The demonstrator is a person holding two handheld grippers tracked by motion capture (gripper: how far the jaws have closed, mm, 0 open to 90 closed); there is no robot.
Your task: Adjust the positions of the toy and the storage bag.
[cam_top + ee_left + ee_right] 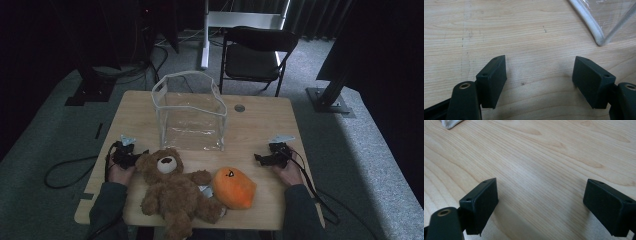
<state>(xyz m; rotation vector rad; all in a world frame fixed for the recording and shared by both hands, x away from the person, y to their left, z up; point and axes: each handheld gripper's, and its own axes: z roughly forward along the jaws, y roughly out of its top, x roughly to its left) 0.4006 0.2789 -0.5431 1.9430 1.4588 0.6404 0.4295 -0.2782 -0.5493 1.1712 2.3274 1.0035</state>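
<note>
A brown teddy bear [172, 192] lies on its back at the table's front, with an orange plush toy [234, 188] beside it on the right. Behind them a clear plastic bag [189, 111] with white trim stands open at the table's middle; its bottom corner [600, 40] shows in the left gripper view. My left gripper [135, 156] rests on the table just left of the bear's head, open [539, 75] over bare wood. My right gripper [261, 159] rests at the right side, open [541, 202], with nothing between its jaws.
The wooden table [260, 122] has a small round grommet [239, 108] near its back edge. A black folding chair [256, 55] stands behind the table on grey carpet. Cables trail off both sides of the table. Dark stands flank the area.
</note>
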